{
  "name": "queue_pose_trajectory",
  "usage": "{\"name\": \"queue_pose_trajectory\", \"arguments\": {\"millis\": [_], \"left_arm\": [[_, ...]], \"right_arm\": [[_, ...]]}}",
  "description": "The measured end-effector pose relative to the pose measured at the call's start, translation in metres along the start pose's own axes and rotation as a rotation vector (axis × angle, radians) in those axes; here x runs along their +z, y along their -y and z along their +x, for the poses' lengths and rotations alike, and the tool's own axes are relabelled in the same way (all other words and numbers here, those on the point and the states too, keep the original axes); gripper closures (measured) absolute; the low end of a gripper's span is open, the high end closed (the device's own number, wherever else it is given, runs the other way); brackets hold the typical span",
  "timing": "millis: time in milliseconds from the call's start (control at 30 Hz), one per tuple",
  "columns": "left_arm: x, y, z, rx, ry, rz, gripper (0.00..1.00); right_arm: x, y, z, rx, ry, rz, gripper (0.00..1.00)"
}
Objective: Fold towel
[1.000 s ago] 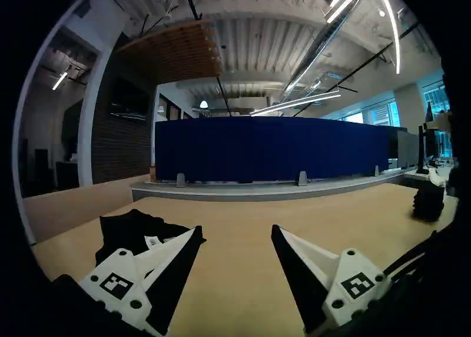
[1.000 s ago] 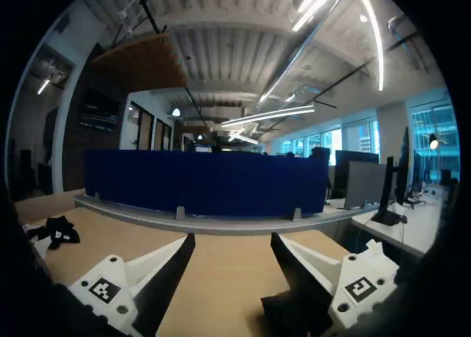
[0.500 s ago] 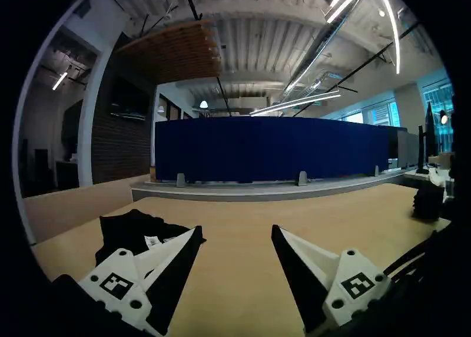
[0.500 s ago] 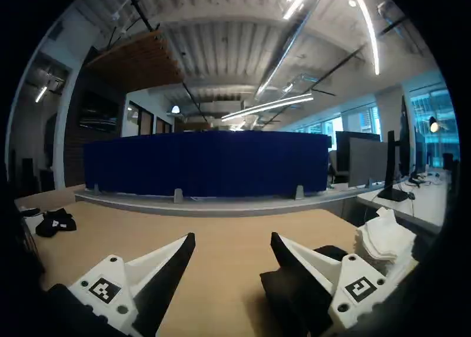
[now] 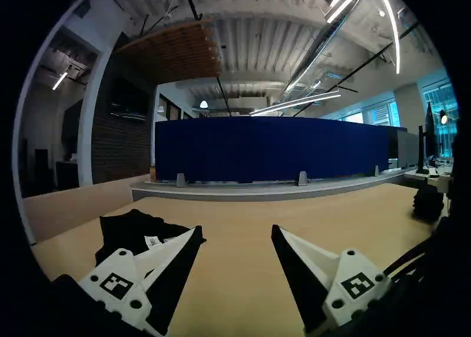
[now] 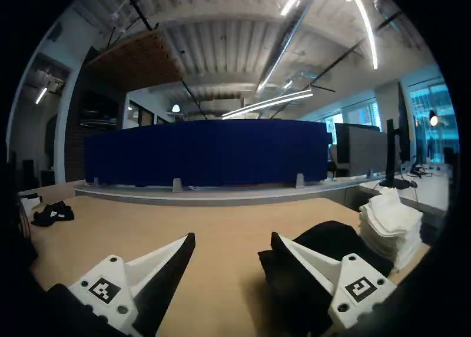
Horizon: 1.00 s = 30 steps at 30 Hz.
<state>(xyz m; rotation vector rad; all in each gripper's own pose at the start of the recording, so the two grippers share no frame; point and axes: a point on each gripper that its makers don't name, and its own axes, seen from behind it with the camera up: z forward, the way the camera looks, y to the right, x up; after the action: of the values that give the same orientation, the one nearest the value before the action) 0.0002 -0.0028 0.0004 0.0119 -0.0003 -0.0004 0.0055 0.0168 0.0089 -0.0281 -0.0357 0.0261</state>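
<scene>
**Both grippers gape above the table; the black towel lies crumpled at the left**

In the left gripper view the left gripper [image 5: 235, 235] hangs low over the wooden table [image 5: 247, 266] with its fingers spread wide and nothing between them; its left finger stands in front of the black towel [image 5: 132, 231], which lies crumpled on the table with a small white tag [image 5: 153, 241] facing up; whether finger and cloth touch I cannot tell. In the right gripper view the right gripper [image 6: 231, 240] is just as wide and grips nothing; a dark cloth pile [image 6: 332, 237] sits on the table behind its right finger, and a stack of folded white cloths [image 6: 391, 225] stands just beside that pile; the black towel shows far off at the left edge; a blue partition [image 6: 206, 157] runs along the back of the table.
</scene>
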Motion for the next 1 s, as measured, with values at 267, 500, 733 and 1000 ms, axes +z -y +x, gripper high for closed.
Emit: {"name": "queue_pose_trajectory", "arguments": {"millis": [267,500,733,1000], "left_arm": [[0.0,0.0,0.0,0.0,0.0,0.0,0.14],[0.0,0.0,0.0,0.0,0.0,0.0,0.14],[0.0,0.0,0.0,0.0,0.0,0.0,0.14],[0.001,0.0,0.0,0.0,0.0,0.0,0.14]], "right_arm": [[0.0,0.0,-0.005,0.014,-0.012,0.001,0.0],[-0.003,0.003,-0.007,-0.012,-0.02,0.003,0.0],[-0.005,0.009,-0.007,-0.027,-0.034,0.006,0.0],[-0.008,0.011,-0.006,-0.026,-0.035,0.012,0.0]]}}
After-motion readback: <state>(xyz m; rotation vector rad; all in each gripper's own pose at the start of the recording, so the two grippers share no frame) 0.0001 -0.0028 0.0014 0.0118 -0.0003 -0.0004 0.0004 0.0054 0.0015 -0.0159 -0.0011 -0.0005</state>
